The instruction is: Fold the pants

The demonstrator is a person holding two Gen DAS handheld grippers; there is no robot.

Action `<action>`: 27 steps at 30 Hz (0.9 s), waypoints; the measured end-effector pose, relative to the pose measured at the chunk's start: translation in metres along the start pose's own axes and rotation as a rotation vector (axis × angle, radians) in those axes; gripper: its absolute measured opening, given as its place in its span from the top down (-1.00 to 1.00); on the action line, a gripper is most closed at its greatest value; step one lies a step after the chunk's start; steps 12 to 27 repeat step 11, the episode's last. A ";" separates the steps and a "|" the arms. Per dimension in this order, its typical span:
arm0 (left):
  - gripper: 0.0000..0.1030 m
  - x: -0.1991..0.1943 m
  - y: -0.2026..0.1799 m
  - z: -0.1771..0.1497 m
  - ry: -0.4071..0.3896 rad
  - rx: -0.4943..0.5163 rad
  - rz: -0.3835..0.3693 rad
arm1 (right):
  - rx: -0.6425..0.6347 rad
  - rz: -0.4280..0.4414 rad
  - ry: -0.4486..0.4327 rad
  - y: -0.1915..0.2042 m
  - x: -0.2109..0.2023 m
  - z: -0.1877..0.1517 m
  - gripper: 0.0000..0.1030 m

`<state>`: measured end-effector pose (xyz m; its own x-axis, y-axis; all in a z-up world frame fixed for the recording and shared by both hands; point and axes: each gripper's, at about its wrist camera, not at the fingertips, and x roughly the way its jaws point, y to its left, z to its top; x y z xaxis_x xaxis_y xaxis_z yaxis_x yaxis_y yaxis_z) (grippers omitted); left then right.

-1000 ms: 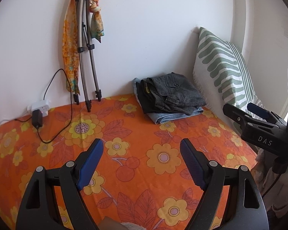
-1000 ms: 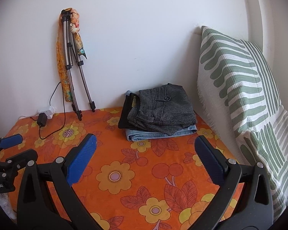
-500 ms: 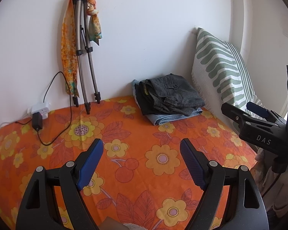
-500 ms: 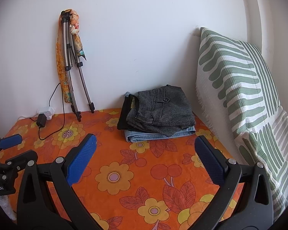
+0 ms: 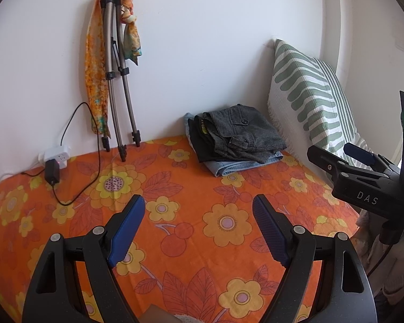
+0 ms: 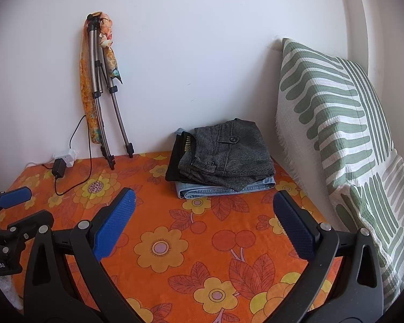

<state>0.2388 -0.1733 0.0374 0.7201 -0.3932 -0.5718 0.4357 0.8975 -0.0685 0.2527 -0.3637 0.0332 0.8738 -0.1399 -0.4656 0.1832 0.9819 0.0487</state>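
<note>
A stack of folded pants [image 5: 237,140] [image 6: 223,161] lies at the back of the orange flowered bedspread [image 5: 175,215] [image 6: 191,242], near the wall: grey tweed pants on top, black ones under them, light blue jeans at the bottom. My left gripper [image 5: 198,210] hovers open over the bedspread, well short of the stack, with nothing between its blue pads. My right gripper [image 6: 204,204] is open too and holds nothing; the stack lies just beyond its fingertips. Each gripper shows at the edge of the other's view.
A green-striped white pillow [image 5: 309,94] [image 6: 336,134] leans against the wall on the right. A folded tripod with an orange scarf [image 5: 113,80] [image 6: 99,86] stands against the back wall. A white power strip with a black adapter and cable [image 5: 54,161] [image 6: 62,161] lies at the back left.
</note>
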 end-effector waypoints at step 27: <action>-0.60 -0.004 0.000 0.000 -0.018 0.012 0.011 | 0.002 -0.001 0.001 0.001 -0.001 0.000 -1.00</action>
